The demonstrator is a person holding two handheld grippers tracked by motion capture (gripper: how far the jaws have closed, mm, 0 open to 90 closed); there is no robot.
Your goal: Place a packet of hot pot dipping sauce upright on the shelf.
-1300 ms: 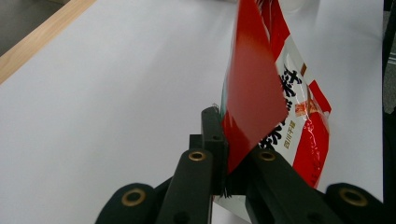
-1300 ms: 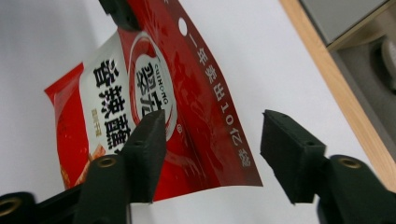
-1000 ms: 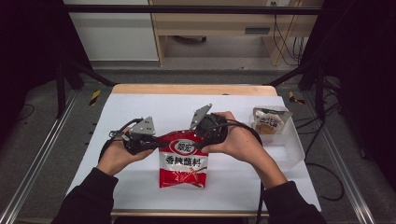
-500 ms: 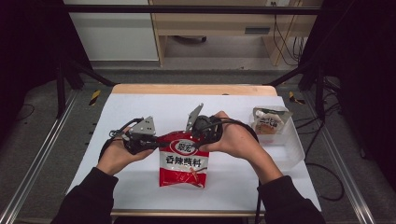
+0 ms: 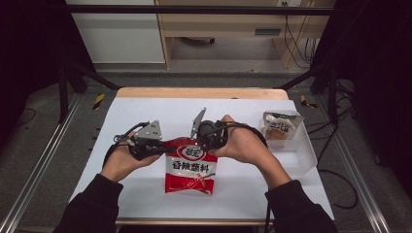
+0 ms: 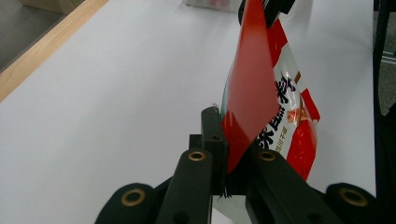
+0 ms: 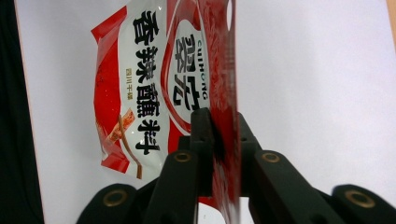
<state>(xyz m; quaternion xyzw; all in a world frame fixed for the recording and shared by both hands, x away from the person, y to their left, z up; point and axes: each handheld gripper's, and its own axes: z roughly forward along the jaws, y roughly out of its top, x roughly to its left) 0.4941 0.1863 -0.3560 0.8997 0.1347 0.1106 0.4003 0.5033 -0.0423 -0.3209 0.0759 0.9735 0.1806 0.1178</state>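
A red and white seasoning packet (image 5: pixel 190 167) with Chinese lettering hangs over the white table, held up by its top edge. My left gripper (image 5: pixel 164 147) is shut on the packet's top left corner, and my right gripper (image 5: pixel 195 141) is shut on the top edge close beside it. In the left gripper view the packet (image 6: pixel 266 102) stands edge-on between the black jaws, with the gripper (image 6: pixel 228 154) clamped on its red seal. In the right gripper view the packet (image 7: pixel 159 88) shows its printed face, and the gripper (image 7: pixel 219 135) pinches the red top strip.
A clear plastic bin (image 5: pixel 301 150) sits at the table's right side with another packet (image 5: pixel 279 127) in it. The white table sheet (image 5: pixel 121 116) runs to a wooden far edge (image 5: pixel 199 93). Black frame posts stand at both sides.
Both hands have shifted slightly left and nearer each other with the packet. Both grips are unchanged.
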